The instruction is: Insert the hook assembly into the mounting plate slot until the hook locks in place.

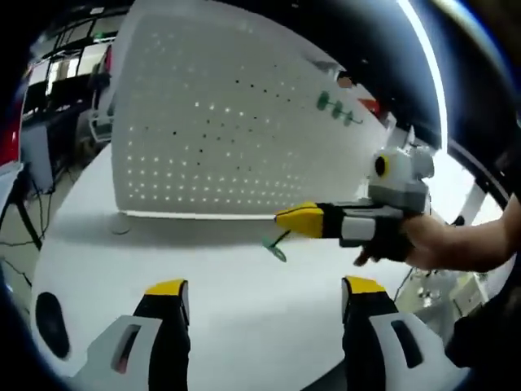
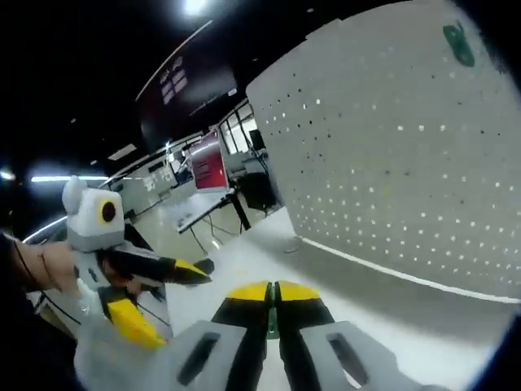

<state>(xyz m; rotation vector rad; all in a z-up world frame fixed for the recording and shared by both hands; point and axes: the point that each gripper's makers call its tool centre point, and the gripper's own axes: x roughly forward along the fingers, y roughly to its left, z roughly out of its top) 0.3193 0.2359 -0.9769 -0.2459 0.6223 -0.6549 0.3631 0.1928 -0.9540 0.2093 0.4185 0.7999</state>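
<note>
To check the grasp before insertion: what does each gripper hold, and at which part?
The right gripper is shut on the green hook, pinching its thin stem; the hook end hangs free below. The left gripper is open and holds nothing.

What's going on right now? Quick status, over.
Left gripper open, empty. Right gripper shut on green hook, short of the pegboard. Green hooks already on the board; nothing in the way.

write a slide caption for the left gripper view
Right tool carries a green hook above the white table toward the upright pegboard; left tool open below.
</note>
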